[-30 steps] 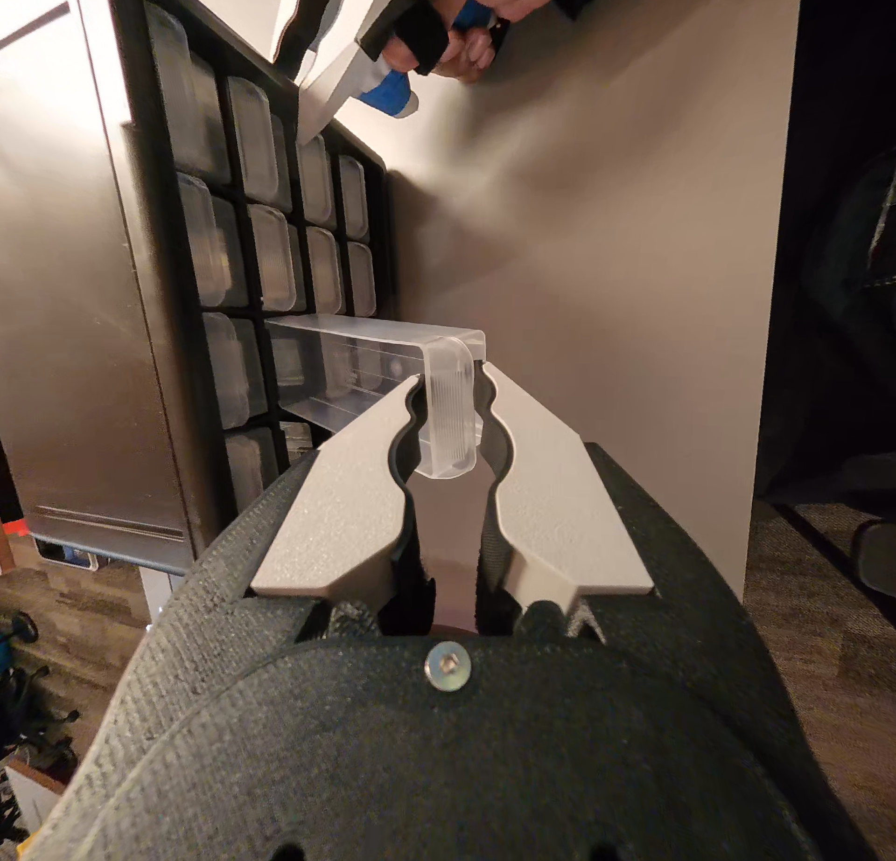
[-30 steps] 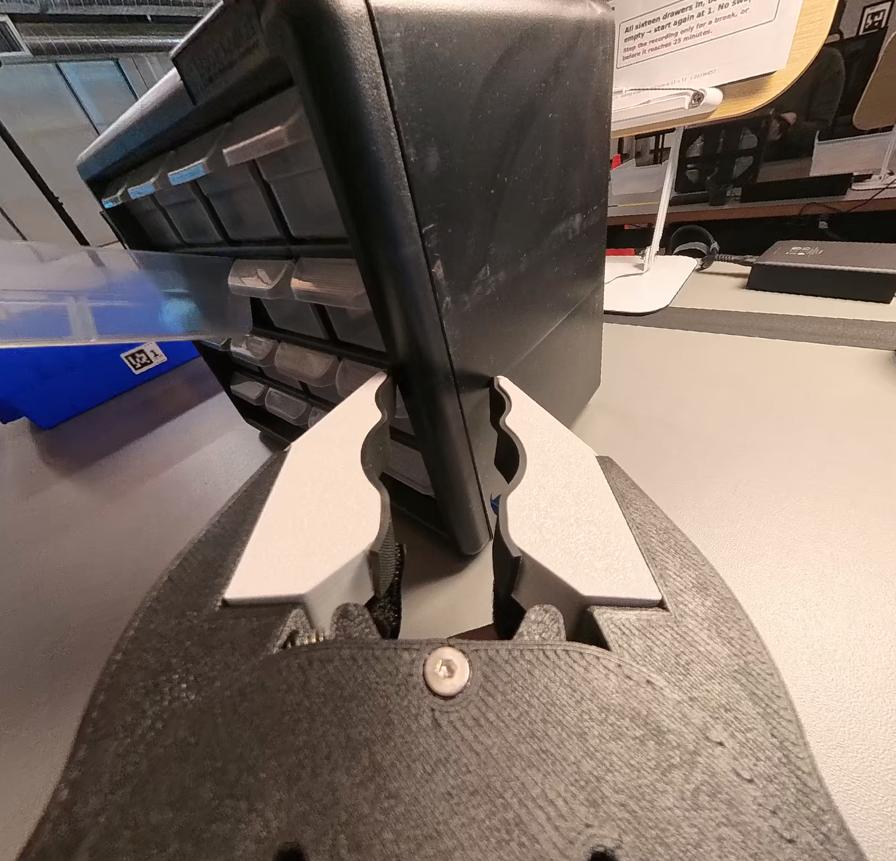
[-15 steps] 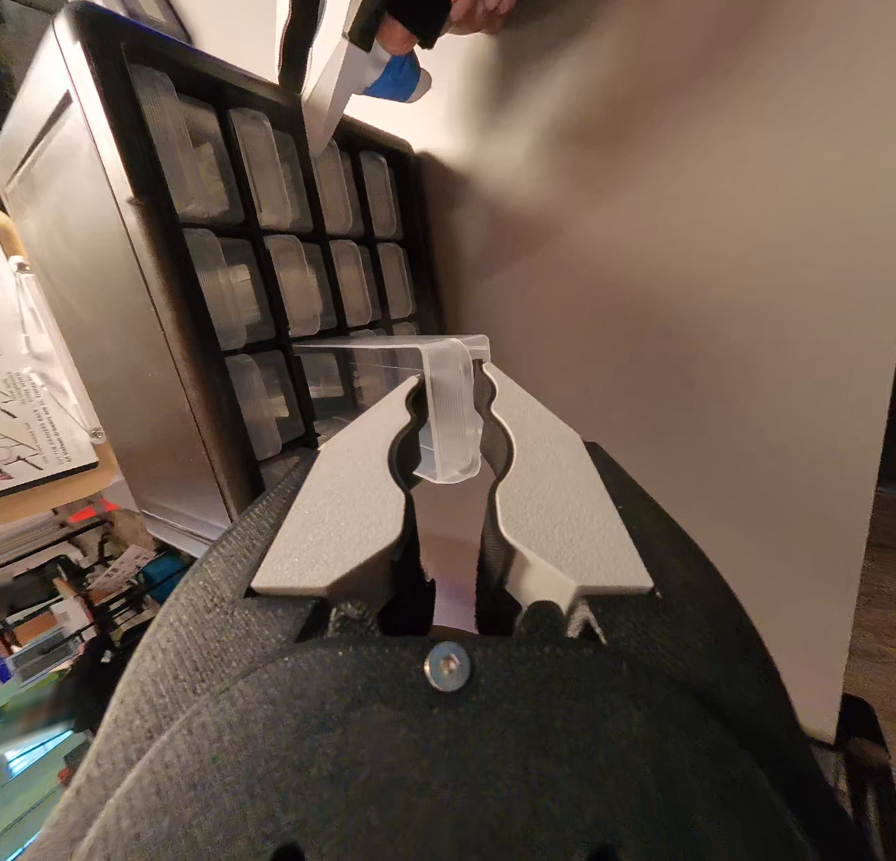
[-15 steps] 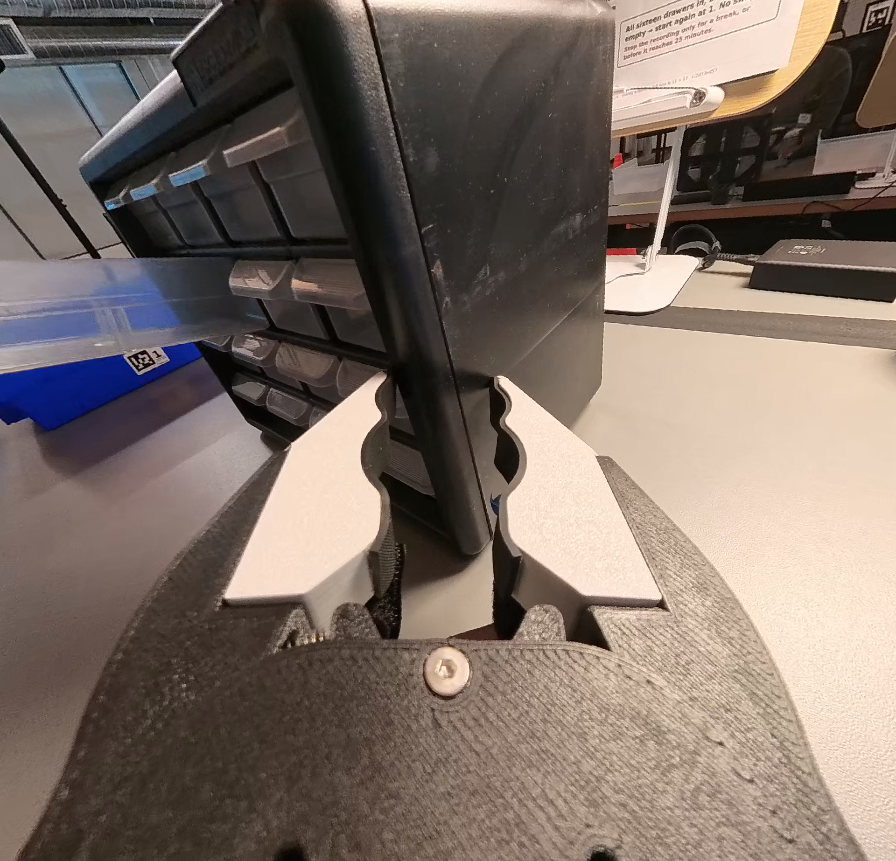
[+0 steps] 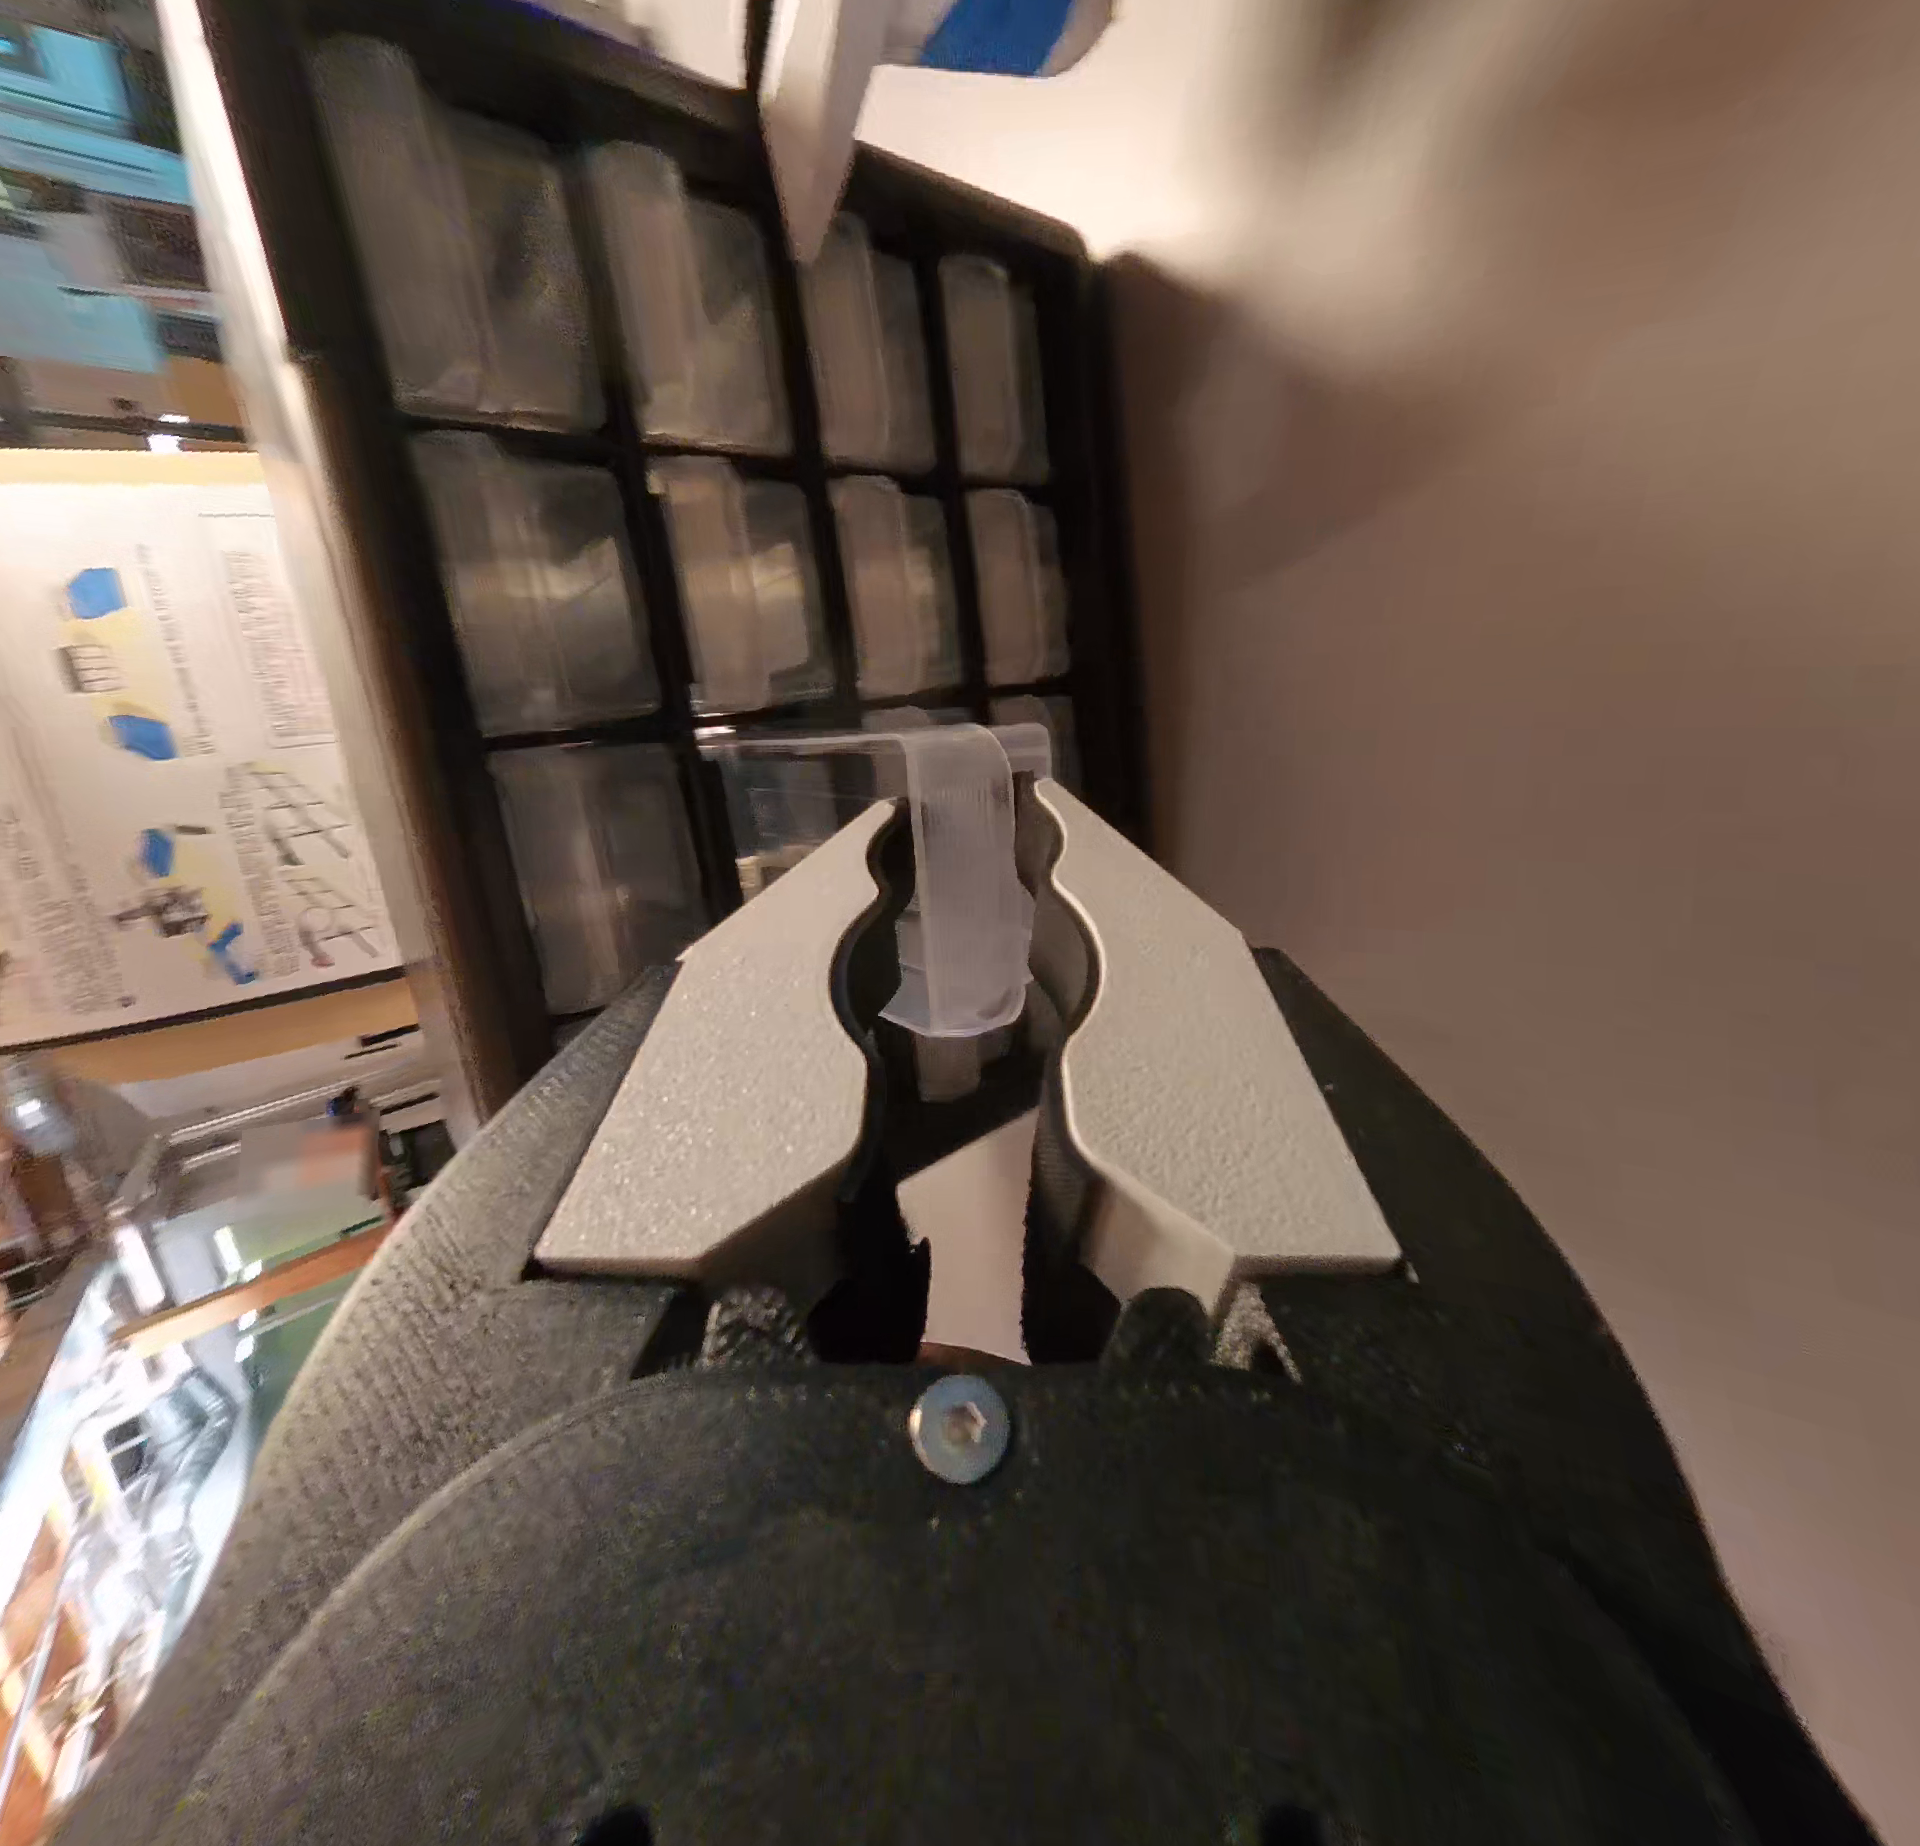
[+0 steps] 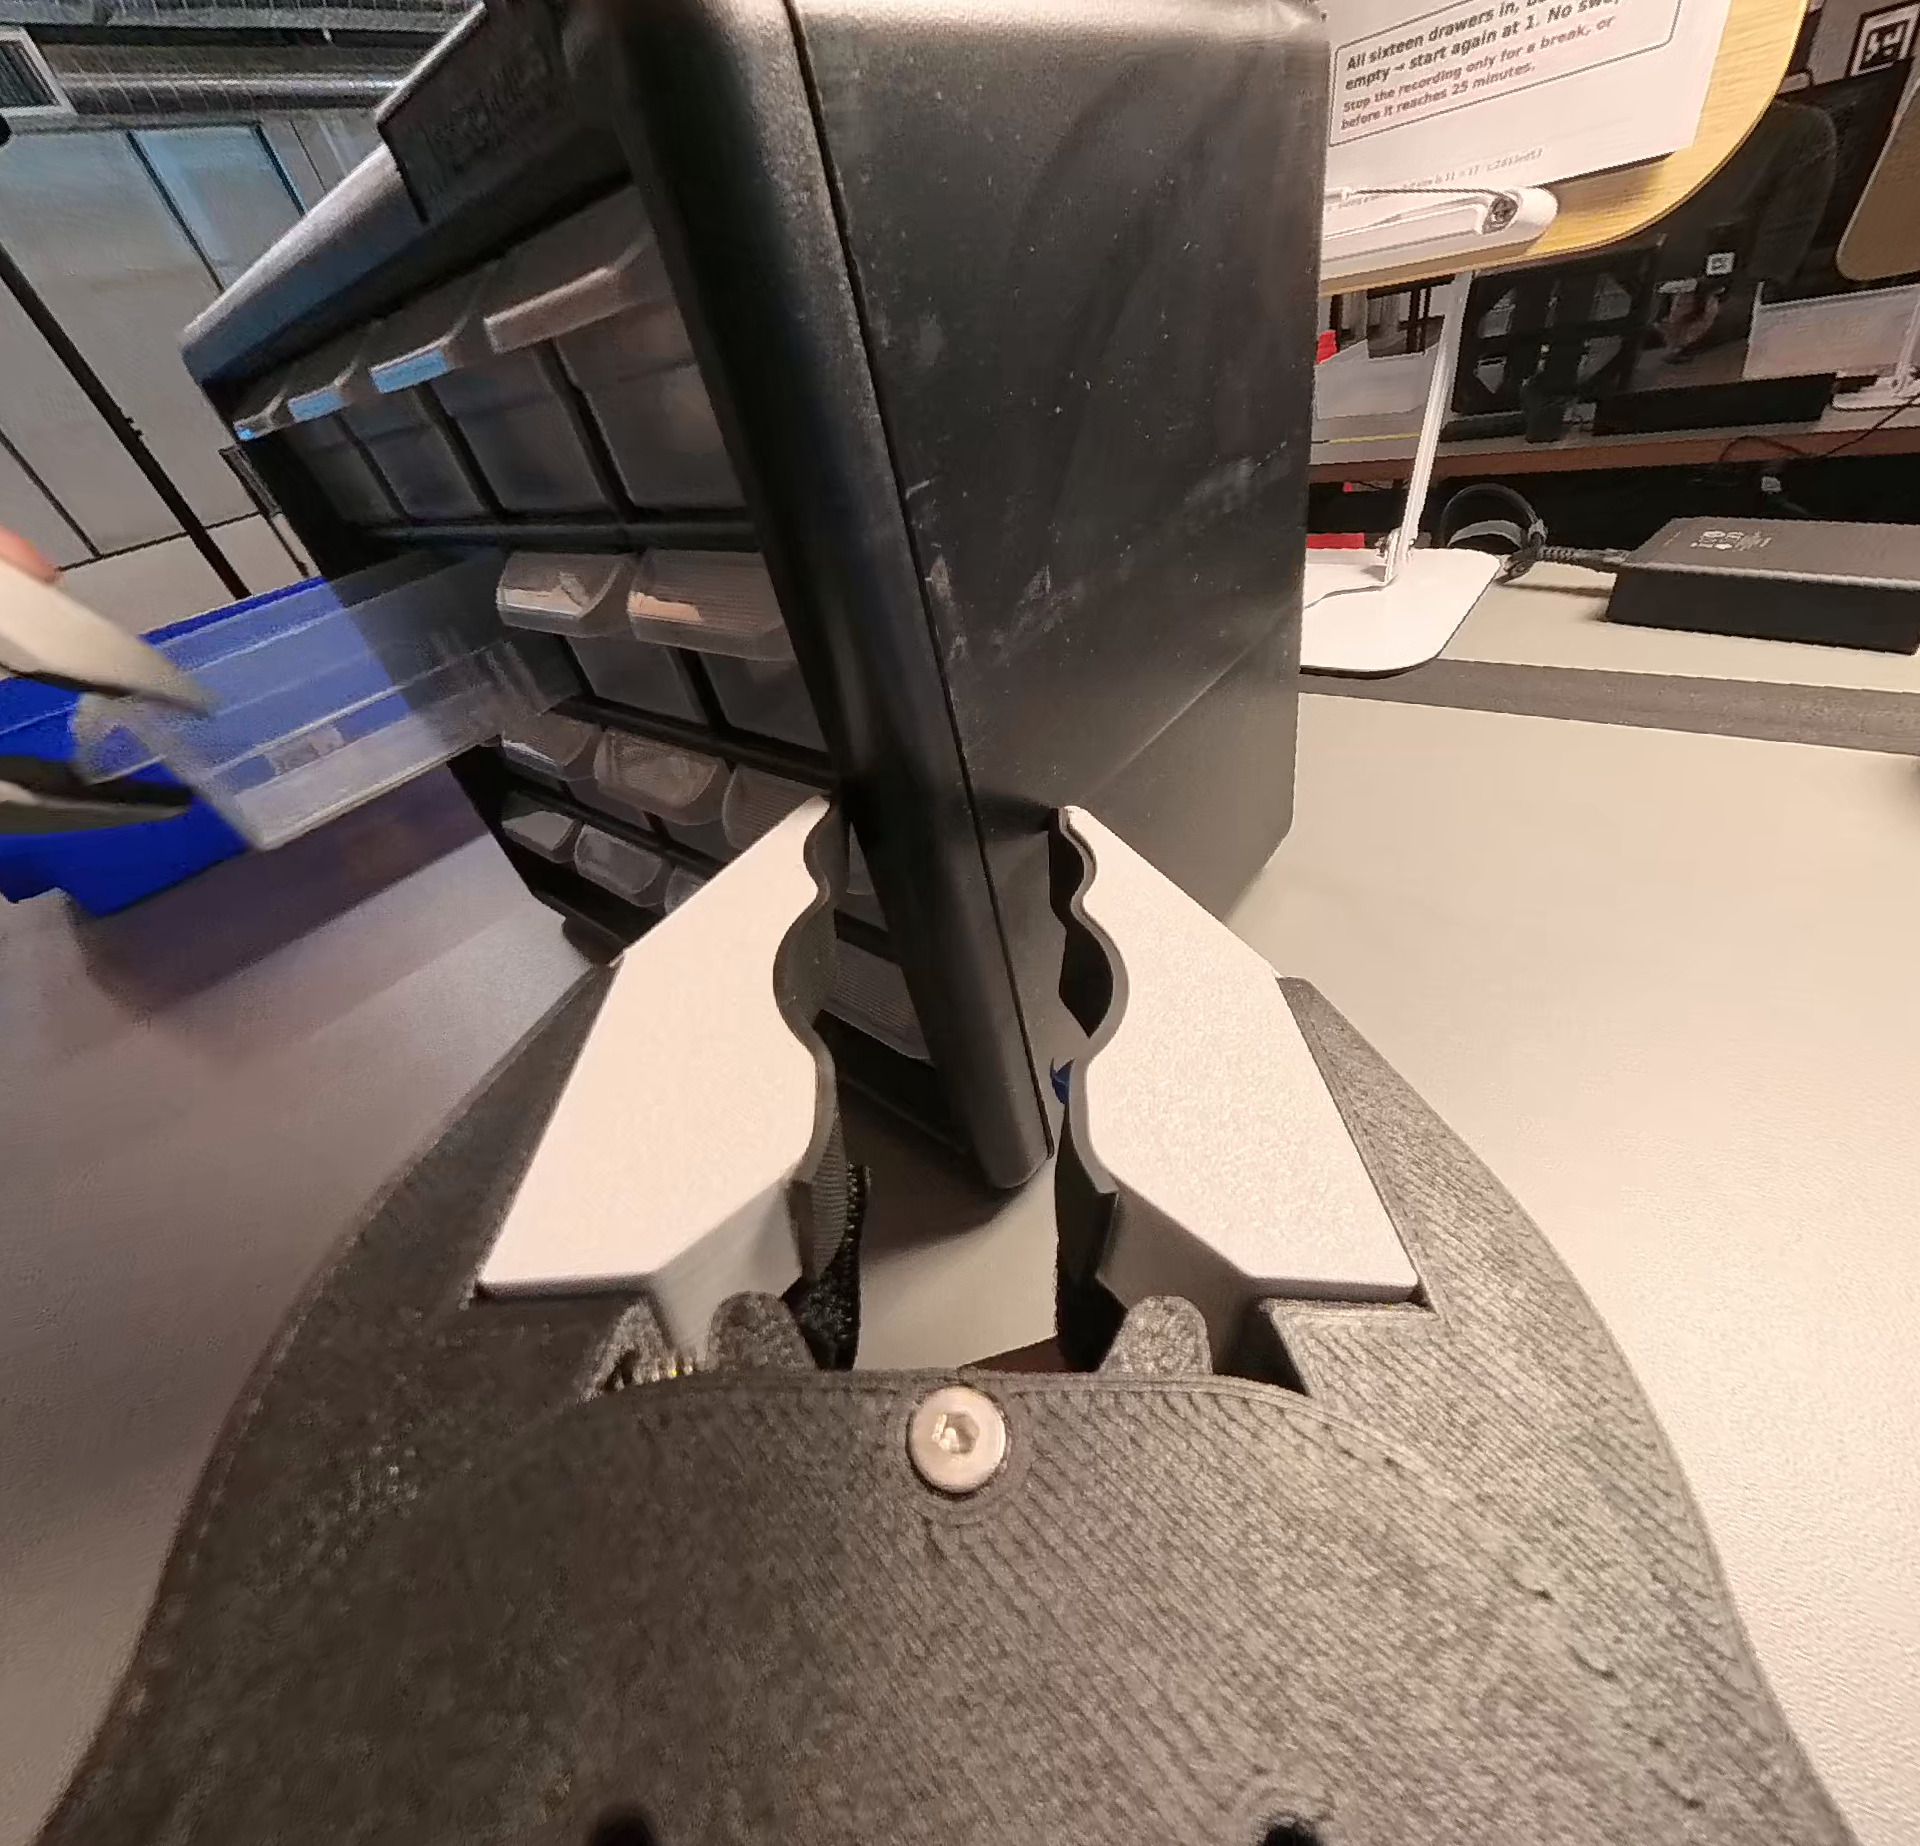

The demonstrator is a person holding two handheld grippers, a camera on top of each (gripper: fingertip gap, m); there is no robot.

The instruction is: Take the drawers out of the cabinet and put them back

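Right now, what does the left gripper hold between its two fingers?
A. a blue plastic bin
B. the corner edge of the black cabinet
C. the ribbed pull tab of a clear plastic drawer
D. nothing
C: the left gripper has its fingers closed on the ribbed tab of the clear plastic drawer, partly out of the black cabinet.

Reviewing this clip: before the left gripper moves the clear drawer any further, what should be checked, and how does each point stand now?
1. Left gripper shut on the drawer tab: ok, fingers close on both sides.
2. Drawer part out of the cabinet, rear in its slot: ok.
3. Right gripper straddles the cabinet's front corner: ok; whether it clamps, cannot tell.
4. Other drawers seated: ok for those visible.
5. Blue bin behind the drawer, free for drop-off: cannot tell.
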